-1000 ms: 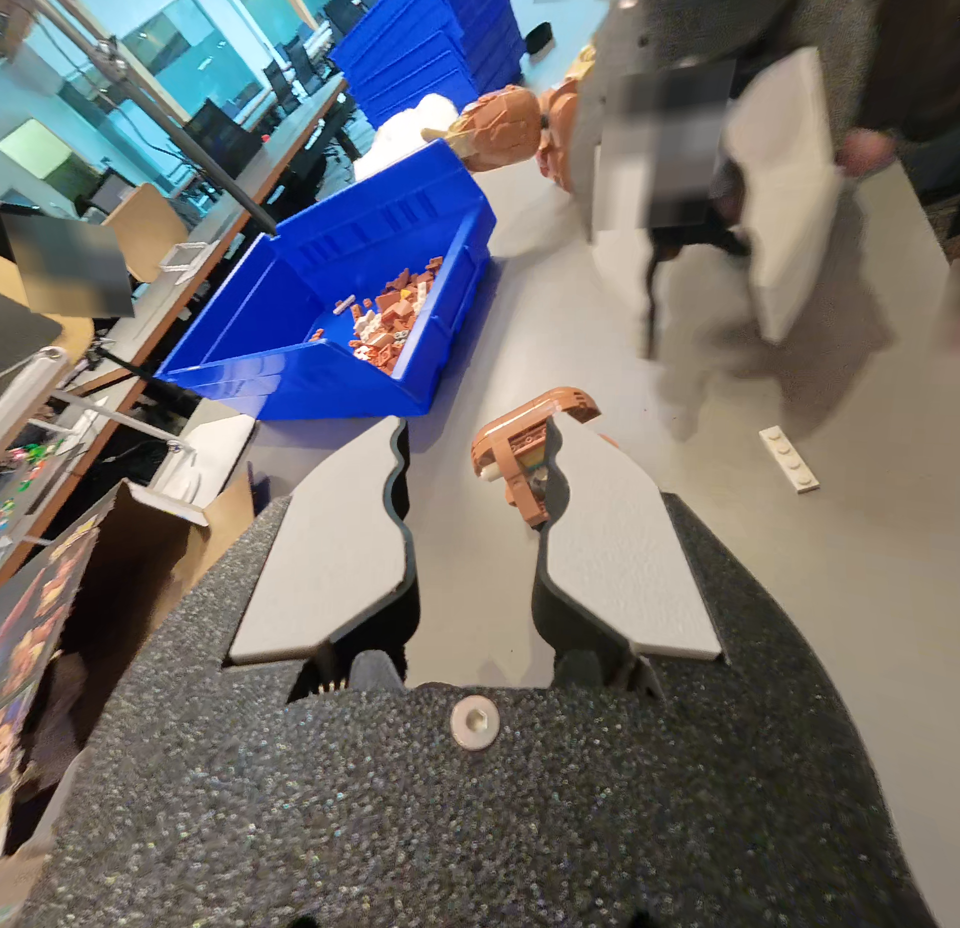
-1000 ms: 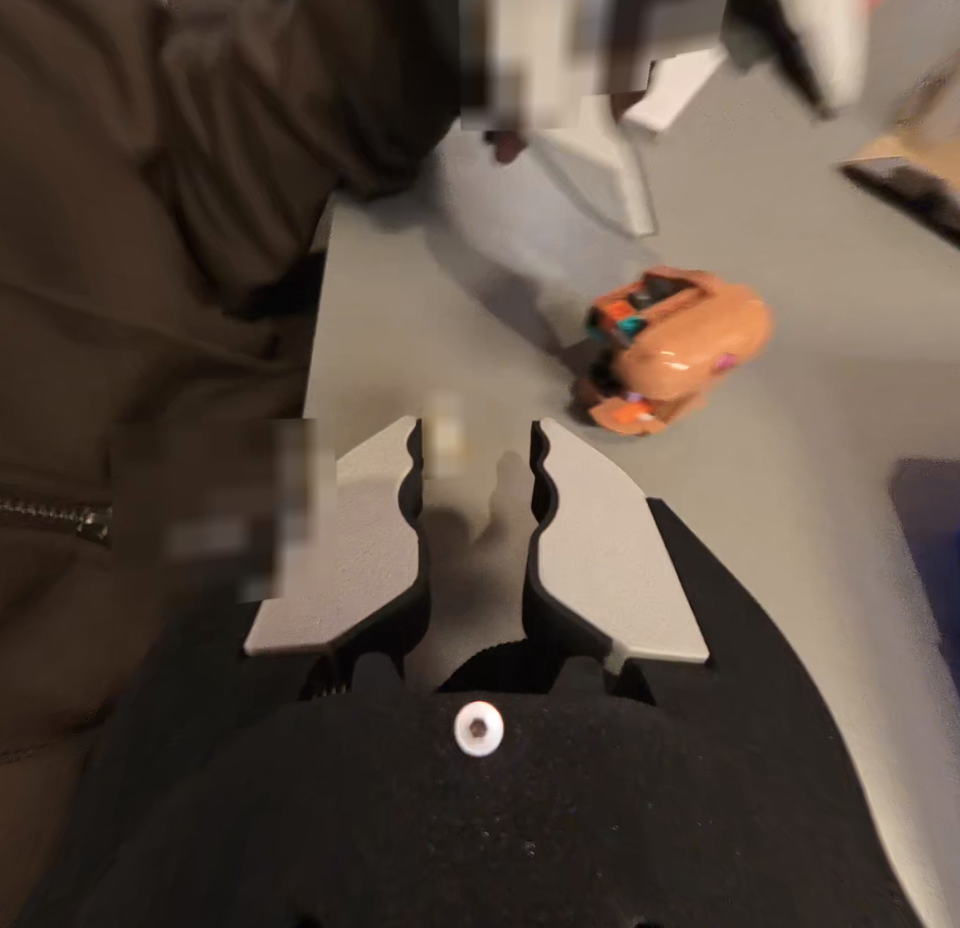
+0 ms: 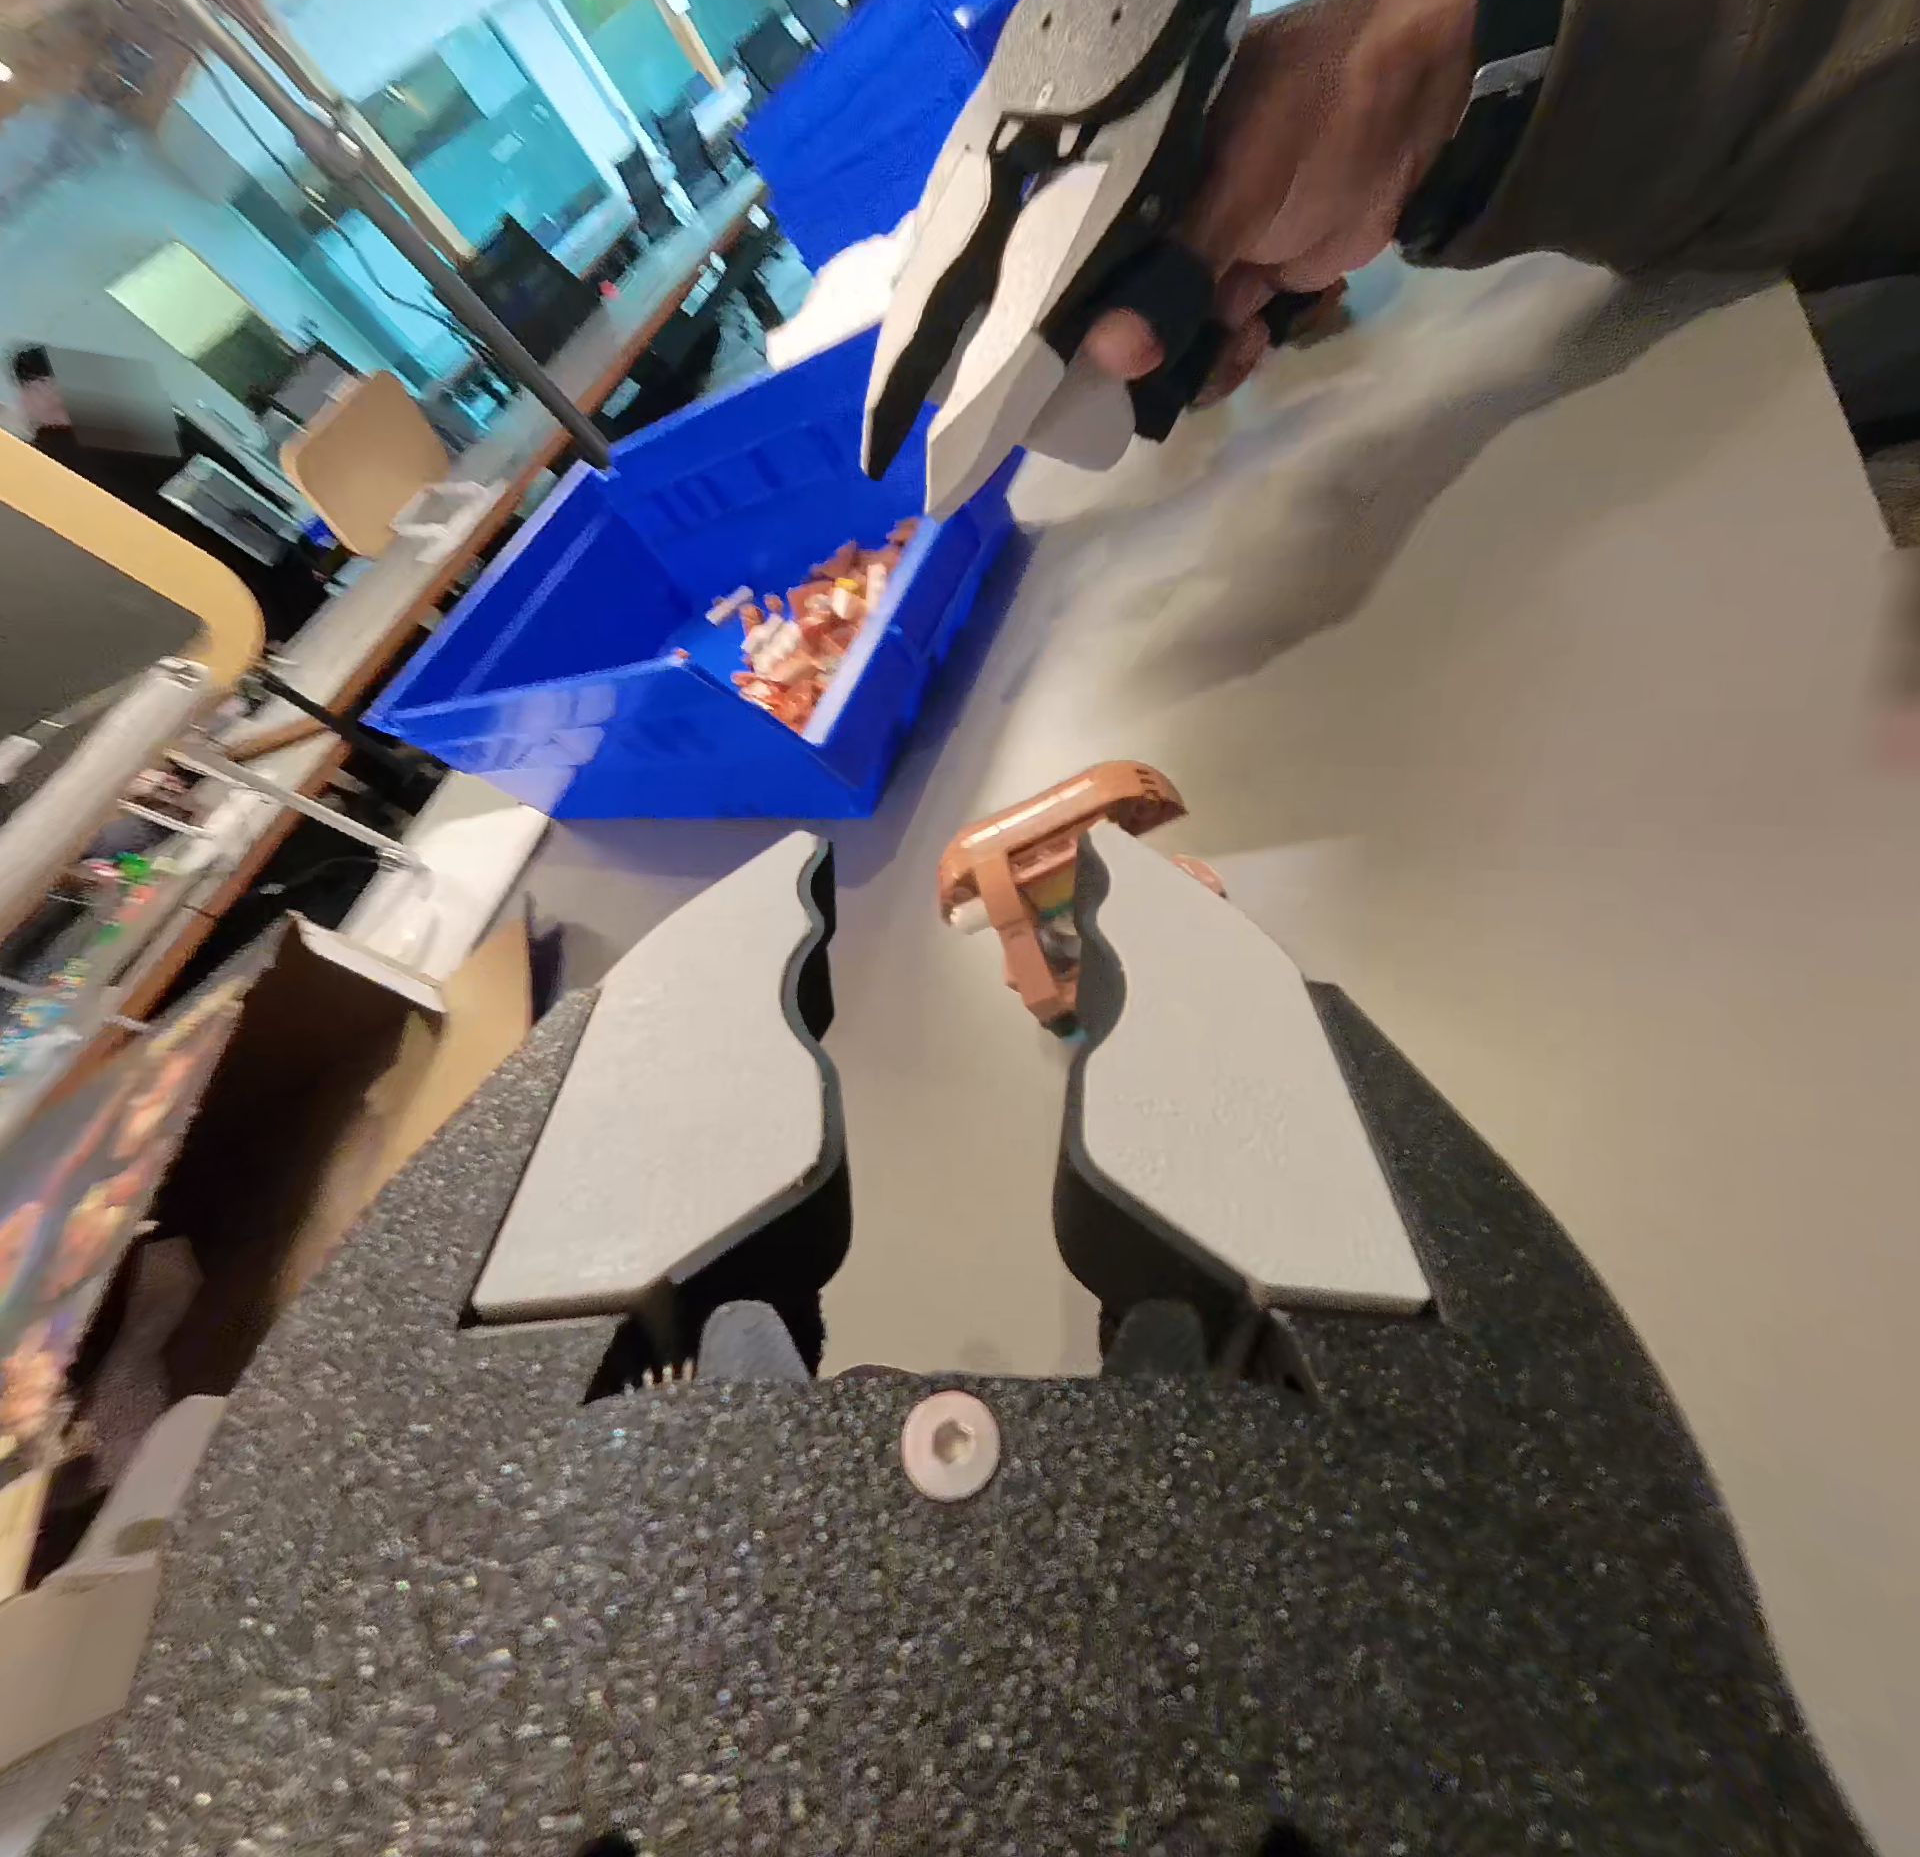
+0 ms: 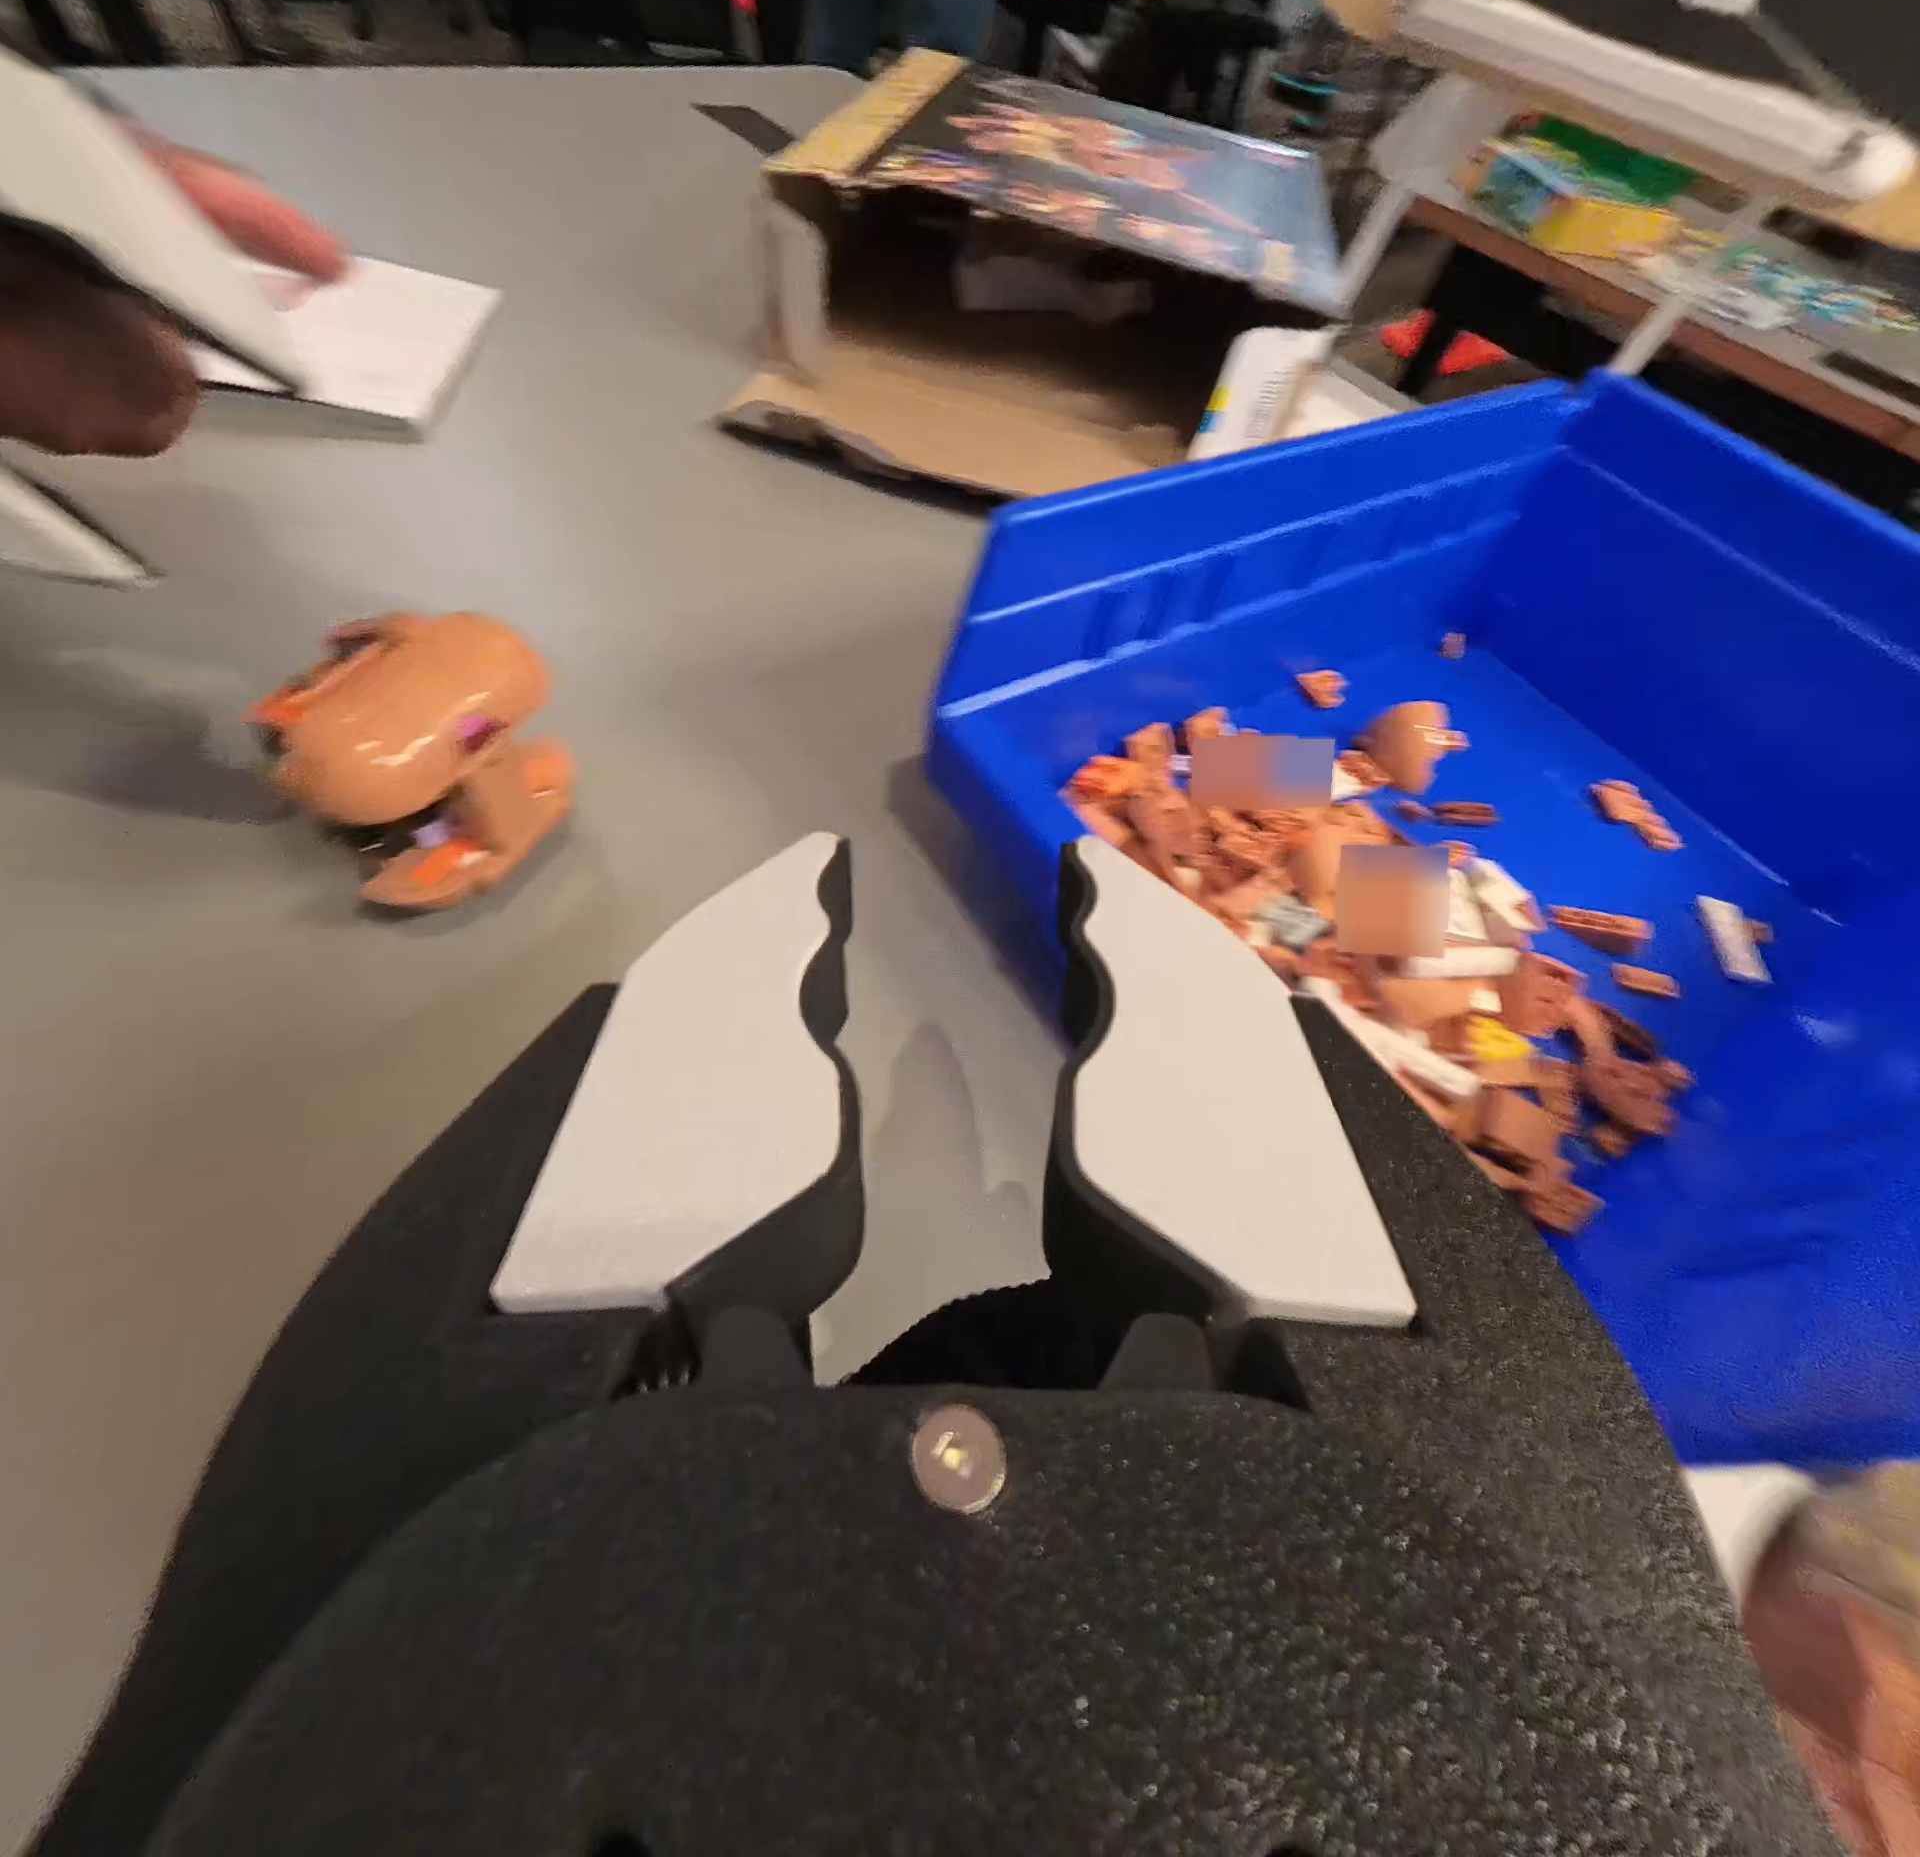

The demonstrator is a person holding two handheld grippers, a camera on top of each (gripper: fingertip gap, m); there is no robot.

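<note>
My left gripper (image 3: 951, 857) is open and low over the grey table. A small brown brick-built piece (image 3: 1023, 851) lies against the inner edge of its right finger (image 3: 1195, 1059); the jaws are not closed on it. My right gripper (image 4: 956, 857) is open and empty, at the near corner of a blue bin (image 4: 1247, 550) holding several brown and tan bricks (image 4: 1351, 934). In the left wrist view the right gripper (image 3: 914, 457) hangs over the bin (image 3: 644, 747), held by a hand. A larger tan and orange brick-built model (image 4: 416, 747) stands on the table to its left.
An open cardboard box (image 4: 987, 353) lies on its side behind the bin. A white booklet (image 4: 395, 342) lies at the far left with a person's hand (image 4: 249, 218) on it. More blue bins (image 3: 862, 114) and desks stand beyond the table. The gap from one gripper's tips to the other's is roughly 15 cm. The small brown brick-built piece (image 3: 1023, 851) is closer to my left gripper, around 4 cm from its tips; the right tips are 12 cm off.
The right gripper has swung from the table's near edge, by the person's body, over to the blue bin. The small white plate no longer shows on the table. The left gripper has hardly moved.
</note>
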